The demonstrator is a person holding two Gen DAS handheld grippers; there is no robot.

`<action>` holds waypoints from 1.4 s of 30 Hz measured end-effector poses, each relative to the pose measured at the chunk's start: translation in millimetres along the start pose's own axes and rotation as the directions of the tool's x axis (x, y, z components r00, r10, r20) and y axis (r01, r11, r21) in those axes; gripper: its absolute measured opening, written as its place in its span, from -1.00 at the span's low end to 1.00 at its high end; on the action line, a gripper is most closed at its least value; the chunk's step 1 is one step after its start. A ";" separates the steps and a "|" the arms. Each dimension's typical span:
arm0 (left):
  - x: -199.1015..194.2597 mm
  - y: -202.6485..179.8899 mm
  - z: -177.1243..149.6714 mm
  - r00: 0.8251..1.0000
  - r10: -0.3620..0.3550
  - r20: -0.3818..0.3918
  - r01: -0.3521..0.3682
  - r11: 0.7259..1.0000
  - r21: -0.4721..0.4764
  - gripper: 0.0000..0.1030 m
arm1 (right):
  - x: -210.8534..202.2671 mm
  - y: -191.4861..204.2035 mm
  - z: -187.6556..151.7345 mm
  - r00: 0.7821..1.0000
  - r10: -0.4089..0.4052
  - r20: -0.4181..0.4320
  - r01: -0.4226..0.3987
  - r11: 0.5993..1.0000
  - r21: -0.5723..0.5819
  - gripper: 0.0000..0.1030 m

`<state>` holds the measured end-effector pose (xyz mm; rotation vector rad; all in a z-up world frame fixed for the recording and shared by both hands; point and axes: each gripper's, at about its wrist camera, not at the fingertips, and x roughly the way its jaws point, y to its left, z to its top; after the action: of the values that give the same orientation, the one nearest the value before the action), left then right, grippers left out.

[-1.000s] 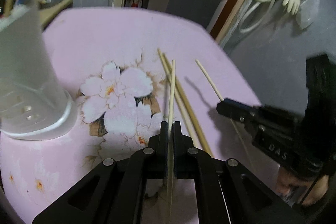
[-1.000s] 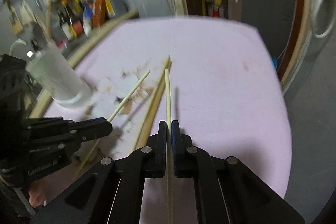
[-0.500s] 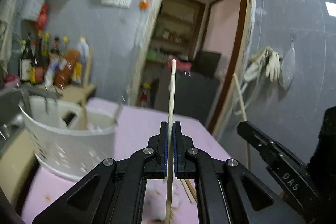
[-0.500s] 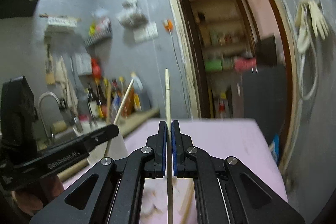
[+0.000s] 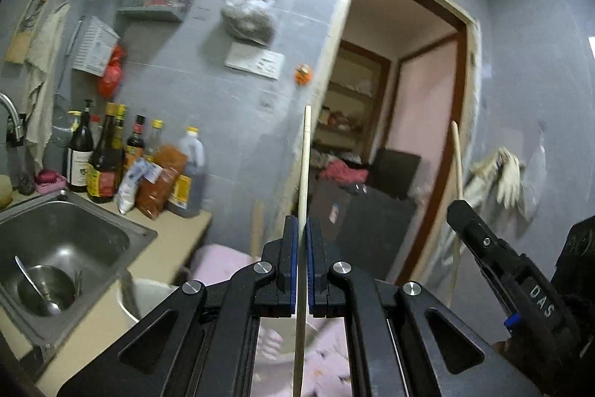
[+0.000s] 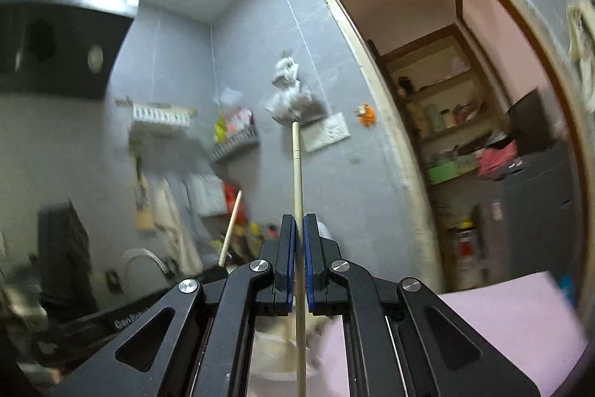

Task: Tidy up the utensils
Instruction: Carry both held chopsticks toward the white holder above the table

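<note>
Chopstick [image 5: 304,173] clamped upright between the left gripper [image 5: 302,240] fingers; a second chopstick [image 6: 296,181] likewise pinched in the right gripper [image 6: 296,237], both raised above the pink table [image 6: 513,315]

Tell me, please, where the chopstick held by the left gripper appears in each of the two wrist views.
Left wrist view: the left gripper's chopstick stands at centre, clamped in the left gripper, tip pointing up.
Right wrist view: the same chopstick shows low at left, slanted, rising from the left gripper.
Shared landmark: the orange ornament on the grey wall beside the doorway.
</note>
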<state>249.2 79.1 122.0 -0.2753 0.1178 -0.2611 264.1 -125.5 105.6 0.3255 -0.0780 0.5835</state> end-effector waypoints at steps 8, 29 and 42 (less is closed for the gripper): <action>17.7 70.1 16.3 0.996 0.052 0.066 -0.043 0.991 -0.128 -0.95 | 50.0 2.5 -7.5 0.995 0.073 0.069 -0.078 0.994 0.071 -0.94; 31.5 84.2 -34.3 0.962 0.230 0.146 -0.220 0.972 -0.082 -0.95 | 81.0 -2.4 -68.5 0.998 0.060 0.007 -0.060 0.998 -0.004 -0.94; 34.9 85.4 -52.1 0.965 0.241 0.104 -0.236 0.970 -0.055 -0.95 | 85.4 2.6 -83.9 0.999 0.043 -0.017 -0.044 0.998 -0.048 -0.94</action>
<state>295.2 135.8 45.3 -0.3140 0.0462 -0.0038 332.2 -51.3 41.0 0.2730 -0.0836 0.6265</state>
